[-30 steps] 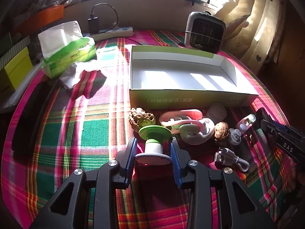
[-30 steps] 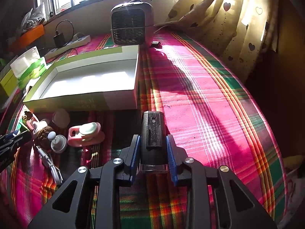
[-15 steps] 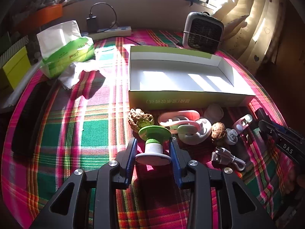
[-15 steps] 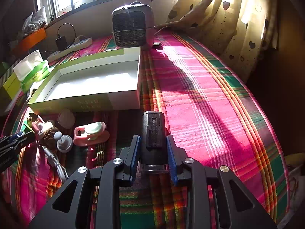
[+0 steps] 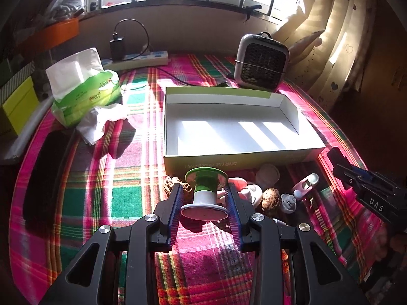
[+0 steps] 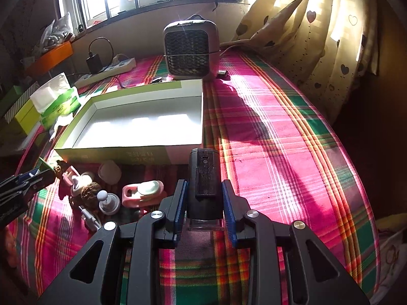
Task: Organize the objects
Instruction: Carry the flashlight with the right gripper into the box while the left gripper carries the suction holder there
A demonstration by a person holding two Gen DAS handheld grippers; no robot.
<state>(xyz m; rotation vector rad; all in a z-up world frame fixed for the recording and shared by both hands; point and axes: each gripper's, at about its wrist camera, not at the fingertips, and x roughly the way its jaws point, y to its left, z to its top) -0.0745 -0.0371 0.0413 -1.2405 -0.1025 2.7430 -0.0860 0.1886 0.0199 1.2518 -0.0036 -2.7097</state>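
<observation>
My left gripper (image 5: 204,203) is shut on a green-and-white spool (image 5: 204,192) and holds it above the plaid cloth, just in front of the empty green-and-white box (image 5: 229,162). My right gripper (image 6: 204,199) is shut on a black rectangular device (image 6: 204,180), lifted near the box's right front corner (image 6: 178,155). Small items lie in front of the box: walnuts (image 5: 271,199), a pink-and-white clip (image 6: 142,192), a white cap (image 5: 267,174) and a white cable (image 6: 89,217).
A small grey heater (image 5: 260,62) stands behind the box. A tissue pack (image 5: 84,94) and crumpled tissue lie at the left, with a power strip (image 5: 137,59) at the back. Curtains (image 6: 318,38) hang at the right. The table edge curves down on the right.
My left gripper has closed on the spool and lifted it up towards the box. My right gripper has risen with the black device and moved closer to the box.
</observation>
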